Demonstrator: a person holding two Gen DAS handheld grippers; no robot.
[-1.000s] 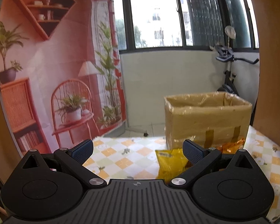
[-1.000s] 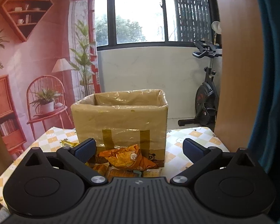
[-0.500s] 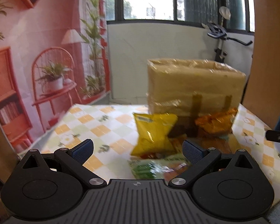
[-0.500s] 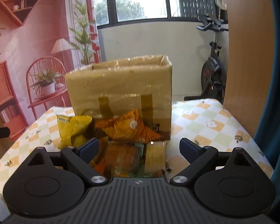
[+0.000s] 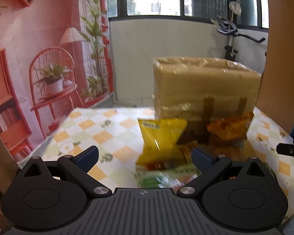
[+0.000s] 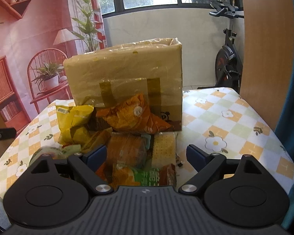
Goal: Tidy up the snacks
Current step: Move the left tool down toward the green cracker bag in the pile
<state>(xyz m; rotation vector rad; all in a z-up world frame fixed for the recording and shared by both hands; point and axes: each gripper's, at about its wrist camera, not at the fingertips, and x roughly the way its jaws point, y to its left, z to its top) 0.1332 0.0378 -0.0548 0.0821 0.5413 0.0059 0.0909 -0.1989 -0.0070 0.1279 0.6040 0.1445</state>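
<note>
- Cardboard box: brown card wrapped in glossy, wrinkled clear tape, centre of the right wrist view.
- Yellow snack bag and orange snack bag: shiny, crinkled plastic film.
- Tablecloth: smooth, slightly glossy checked sheet, lower right.
- Right gripper: matt black plastic, ribbed base, bright metal pins.

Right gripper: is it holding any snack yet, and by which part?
Nothing is held. The right gripper has just been closing but is open above the snack pile; the left gripper is open too.

place: home balcony room | cues: exercise bike, checked tablecloth, printed backdrop
</note>
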